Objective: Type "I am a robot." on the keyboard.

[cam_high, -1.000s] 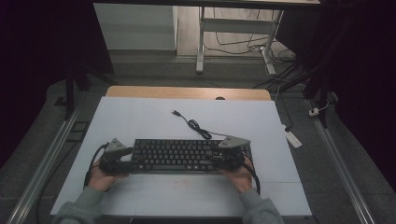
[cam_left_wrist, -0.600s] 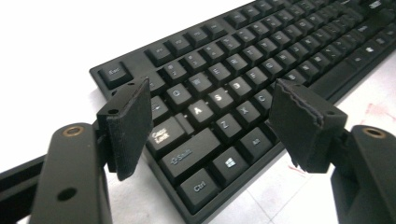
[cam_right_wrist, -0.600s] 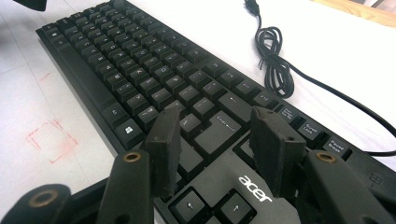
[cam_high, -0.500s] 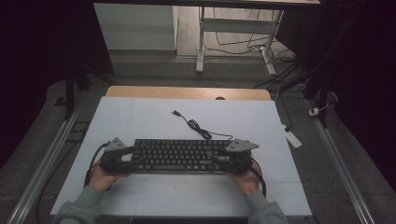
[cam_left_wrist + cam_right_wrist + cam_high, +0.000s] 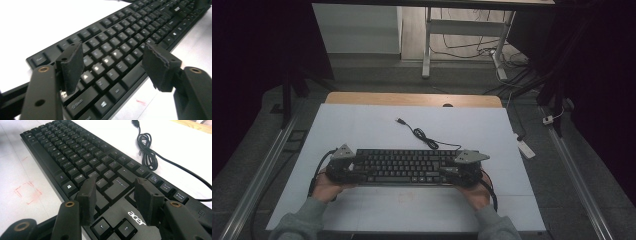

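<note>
Beyond keyboard [image 5: 404, 166], bare table [image 5: 362, 125] except cable [image 5: 424, 137].

1 black keyboard [image 5: 404, 166] (its cable [image 5: 424, 137] coiled), 2 grippers, left [image 5: 343, 164], right [image 5: 462, 169], 1 table [image 5: 362, 120]

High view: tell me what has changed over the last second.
Little has moved. The left gripper has just closed its jaws a little over the keyboard, without gripping it; the right gripper has eased a little wider. Keyboard, its coiled cable and both hands stay put on the white table.
</note>
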Tool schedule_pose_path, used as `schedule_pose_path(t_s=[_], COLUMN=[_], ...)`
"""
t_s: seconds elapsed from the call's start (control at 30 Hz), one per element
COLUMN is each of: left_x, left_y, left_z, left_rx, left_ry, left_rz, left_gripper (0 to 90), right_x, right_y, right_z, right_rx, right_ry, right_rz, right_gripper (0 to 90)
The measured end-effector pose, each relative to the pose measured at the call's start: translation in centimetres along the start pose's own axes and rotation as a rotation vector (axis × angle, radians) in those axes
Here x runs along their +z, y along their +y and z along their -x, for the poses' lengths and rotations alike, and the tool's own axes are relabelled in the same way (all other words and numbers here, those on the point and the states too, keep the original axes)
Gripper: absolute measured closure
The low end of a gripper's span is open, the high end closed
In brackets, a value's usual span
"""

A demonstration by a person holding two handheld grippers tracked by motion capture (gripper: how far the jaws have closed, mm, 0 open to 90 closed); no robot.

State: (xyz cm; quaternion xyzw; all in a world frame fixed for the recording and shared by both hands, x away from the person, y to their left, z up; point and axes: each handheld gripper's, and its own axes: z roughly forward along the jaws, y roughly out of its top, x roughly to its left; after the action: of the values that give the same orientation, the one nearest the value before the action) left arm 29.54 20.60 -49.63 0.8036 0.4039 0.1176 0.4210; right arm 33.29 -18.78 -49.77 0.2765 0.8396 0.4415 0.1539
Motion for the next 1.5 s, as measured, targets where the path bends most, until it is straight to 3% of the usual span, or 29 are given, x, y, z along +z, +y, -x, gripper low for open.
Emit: schedule_pose_path(t_s=[0.4, 0.77, 1.5], left_x=[1.6, 2.8, 5.0], left_y=[1.2, 1.3, 0.9], left_z=[1.4, 2.1, 3.2], left_rx=[0.067, 0.127, 0.170], left_ry=[-0.070, -0.112, -0.125], left_rz=[-0.022, -0.085, -0.154], left_gripper=[58.0, 88.4, 88.9], right_x=[0.1, 0.2, 0.3], right_y=[-0.1, -0.2, -0.4], right_z=[0.1, 0.1, 0.3], right_rx=[0.003, 0.002, 0.002], right_ry=[-0.004, -0.010, -0.016], right_rz=[-0.004, -0.013, -0.020], right_gripper=[52.3, 52.3, 52.2])
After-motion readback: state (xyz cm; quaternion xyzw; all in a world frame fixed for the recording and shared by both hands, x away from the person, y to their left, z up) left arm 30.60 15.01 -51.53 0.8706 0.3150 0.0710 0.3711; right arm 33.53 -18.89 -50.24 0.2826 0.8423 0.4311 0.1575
